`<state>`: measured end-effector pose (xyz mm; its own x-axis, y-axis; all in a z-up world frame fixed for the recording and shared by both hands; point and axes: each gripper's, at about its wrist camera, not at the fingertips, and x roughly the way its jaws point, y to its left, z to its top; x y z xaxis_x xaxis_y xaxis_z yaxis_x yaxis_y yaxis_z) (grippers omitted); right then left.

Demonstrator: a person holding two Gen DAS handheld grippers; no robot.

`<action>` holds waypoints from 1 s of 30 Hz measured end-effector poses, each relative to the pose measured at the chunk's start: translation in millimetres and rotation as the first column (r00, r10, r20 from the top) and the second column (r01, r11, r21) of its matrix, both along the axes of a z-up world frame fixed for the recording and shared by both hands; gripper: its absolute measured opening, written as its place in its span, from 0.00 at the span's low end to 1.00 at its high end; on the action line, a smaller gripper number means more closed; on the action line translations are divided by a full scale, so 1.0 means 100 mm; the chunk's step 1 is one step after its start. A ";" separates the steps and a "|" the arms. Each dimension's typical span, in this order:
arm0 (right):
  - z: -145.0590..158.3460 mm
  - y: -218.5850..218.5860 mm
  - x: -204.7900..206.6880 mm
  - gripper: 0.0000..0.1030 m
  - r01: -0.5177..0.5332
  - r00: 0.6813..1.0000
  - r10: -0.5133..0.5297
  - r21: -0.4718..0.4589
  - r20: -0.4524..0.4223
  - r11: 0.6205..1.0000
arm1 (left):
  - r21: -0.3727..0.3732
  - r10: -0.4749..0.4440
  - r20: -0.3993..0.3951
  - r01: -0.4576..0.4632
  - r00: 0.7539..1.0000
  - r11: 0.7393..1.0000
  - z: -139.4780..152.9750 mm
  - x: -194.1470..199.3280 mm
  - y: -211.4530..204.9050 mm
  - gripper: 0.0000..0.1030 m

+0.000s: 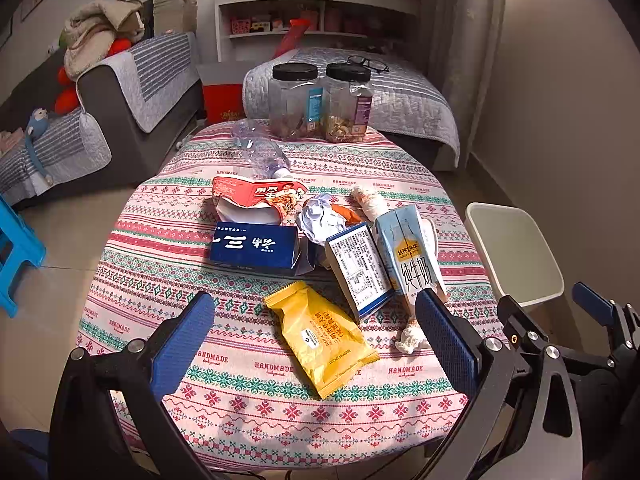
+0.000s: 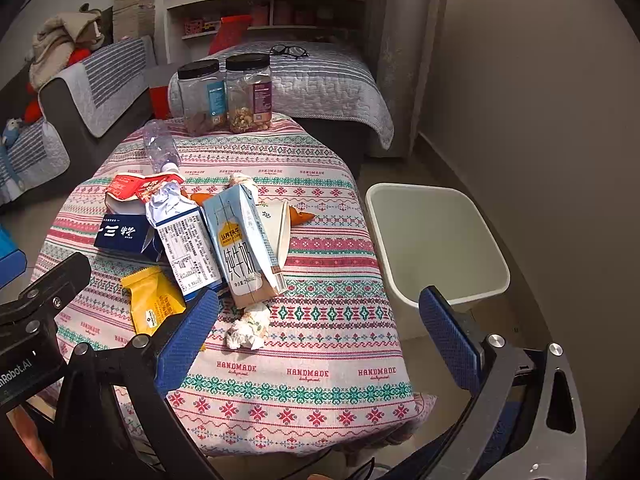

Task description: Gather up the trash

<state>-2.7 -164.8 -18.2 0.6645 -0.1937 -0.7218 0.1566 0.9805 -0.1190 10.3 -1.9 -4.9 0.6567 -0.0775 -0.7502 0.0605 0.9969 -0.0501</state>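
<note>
Trash lies across a patterned tablecloth (image 1: 248, 412): a yellow snack packet (image 1: 320, 336), a dark blue box (image 1: 256, 246), a blue-and-white carton (image 1: 360, 266), a pale blue milk carton (image 1: 412, 248), crumpled paper (image 1: 320, 218), a red wrapper (image 1: 256, 196), a crushed clear bottle (image 1: 262, 152) and a tissue wad (image 2: 248, 328). A white bin (image 2: 432, 240) stands on the floor right of the table. My left gripper (image 1: 316, 340) hangs open above the yellow packet (image 2: 156, 304), holding nothing. My right gripper (image 2: 320, 332) hangs open over the table's near right corner, beside the tissue wad, holding nothing.
Two black-lidded clear jars (image 1: 320, 100) stand at the table's far edge. Beyond are a bed with glasses (image 1: 368, 64) on it, a sofa (image 1: 120, 92), a white shelf unit (image 1: 316, 12) and a blue stool (image 1: 16, 248) at the left.
</note>
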 end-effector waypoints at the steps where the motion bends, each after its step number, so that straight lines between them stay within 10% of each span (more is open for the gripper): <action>1: 0.00 -0.01 0.00 0.94 -0.001 1.000 0.001 0.001 0.002 1.000 | -0.004 0.002 -0.002 -0.002 1.000 1.000 0.00 0.00 0.01 0.94; 30: -0.09 -0.06 0.06 0.94 0.021 1.000 -0.021 -0.001 -0.009 1.000 | -0.072 0.046 -0.053 -0.049 0.998 0.996 -0.06 0.06 0.17 0.94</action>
